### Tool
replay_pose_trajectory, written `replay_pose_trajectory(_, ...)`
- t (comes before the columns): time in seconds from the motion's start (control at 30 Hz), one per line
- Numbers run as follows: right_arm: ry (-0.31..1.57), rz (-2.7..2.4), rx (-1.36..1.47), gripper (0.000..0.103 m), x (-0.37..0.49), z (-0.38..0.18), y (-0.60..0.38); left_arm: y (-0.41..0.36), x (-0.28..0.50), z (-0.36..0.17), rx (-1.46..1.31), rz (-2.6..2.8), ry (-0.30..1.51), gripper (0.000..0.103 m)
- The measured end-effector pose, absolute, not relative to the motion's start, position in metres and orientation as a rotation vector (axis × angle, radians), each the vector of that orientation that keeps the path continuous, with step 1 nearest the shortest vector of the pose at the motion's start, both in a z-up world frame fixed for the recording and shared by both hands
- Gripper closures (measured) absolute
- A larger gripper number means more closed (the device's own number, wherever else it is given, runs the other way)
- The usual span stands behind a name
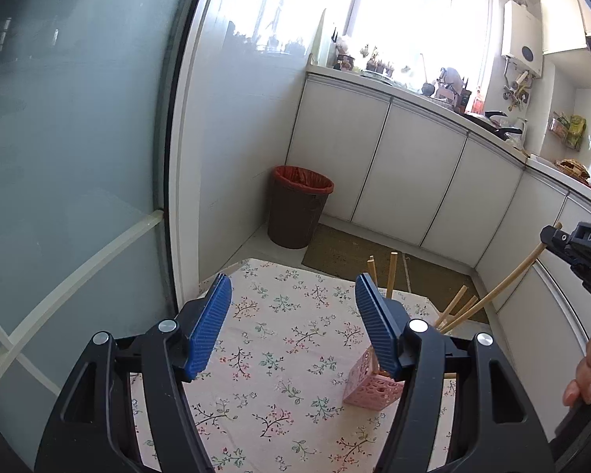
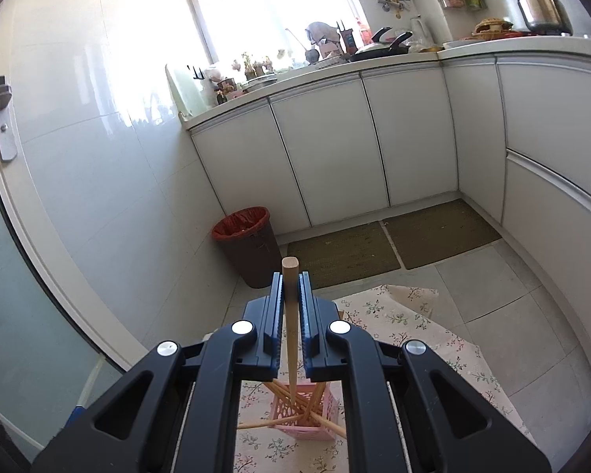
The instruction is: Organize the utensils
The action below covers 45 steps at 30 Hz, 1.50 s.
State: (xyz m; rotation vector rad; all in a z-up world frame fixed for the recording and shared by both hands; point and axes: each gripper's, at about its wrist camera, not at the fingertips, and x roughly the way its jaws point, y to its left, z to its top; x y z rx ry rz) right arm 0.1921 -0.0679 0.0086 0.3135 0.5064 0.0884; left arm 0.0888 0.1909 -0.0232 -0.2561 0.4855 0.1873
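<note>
Above the pink lattice holder (image 2: pixel 304 410) on the floral tablecloth (image 2: pixel 398 327), the right gripper (image 2: pixel 290 299) is clamped narrow on one wooden chopstick (image 2: pixel 290 315), gripped near its top end, lower tip pointing down into the holder's mouth. Several other chopsticks (image 2: pixel 291 400) already sit in there, splayed and crossed; one pokes out sideways low on the left, and I can't tell whether it's lying on the cloth or stuck through the lattice.

Left gripper (image 1: pixel 293 323) hangs over the cloth with jaws wide apart, holding nothing. From its view the holder (image 1: pixel 368 384) sits just behind its right finger, close, contact unclear.

Risks as I judge them:
- The crossed sticks crowd the opening, so the held tip may land on one and skid off instead of dropping in.
- The holder looks light and nothing steadies it; a push down or sideways through the jammed sticks could tip or slide it.
- Held high up, the stick can pivot between the pads, and a release at a tilt lets it lean out or fall onto the cloth.
- The left finger is near enough to knock the holder if it shifts.
- The table corner is close; a dropped stick could roll off to the floor.
</note>
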Motion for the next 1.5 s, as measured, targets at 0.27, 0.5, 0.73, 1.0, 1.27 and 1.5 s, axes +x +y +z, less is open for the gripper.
replay_pose_trajectory(0.27, 0.535, 0.090, 0.272, 0.089, 0.208, -0.028, -0.048, 0.203, 0.093, -0.029, -0.264, 0.217, 0.516, 0.035)
replay_pose_trajectory(0.5, 0.433, 0.046, 0.230, 0.054, 0.170, 0.006, -0.063, 0.196, 0.090, -0.025, -0.244, 0.211, 0.523, 0.027)
replay_pose_trajectory(0.73, 0.425, -0.018, 0.241, 0.017, 0.104, -0.002, -0.093, 0.165, 0.085, -0.023, -0.157, 0.135, 0.564, 0.012)
replay_pose_trajectory(1.0, 0.573, -0.137, 0.150, 0.008, 0.049, -0.048, -0.122, 0.103, 0.095, -0.074, 0.058, -0.031, 0.821, 0.007)
replay_pose_trajectory(1.27, 0.822, -0.187, 0.217, 0.008, 0.007, -0.116, -0.156, 0.036, 0.095, -0.167, 0.311, -0.220, 1.153, 0.007)
replay_pose_trajectory(1.5, 1.028, -0.229, 0.333, 0.008, -0.002, -0.172, -0.177, 0.024, 0.110, -0.223, 0.332, -0.287, 1.386, 0.007)
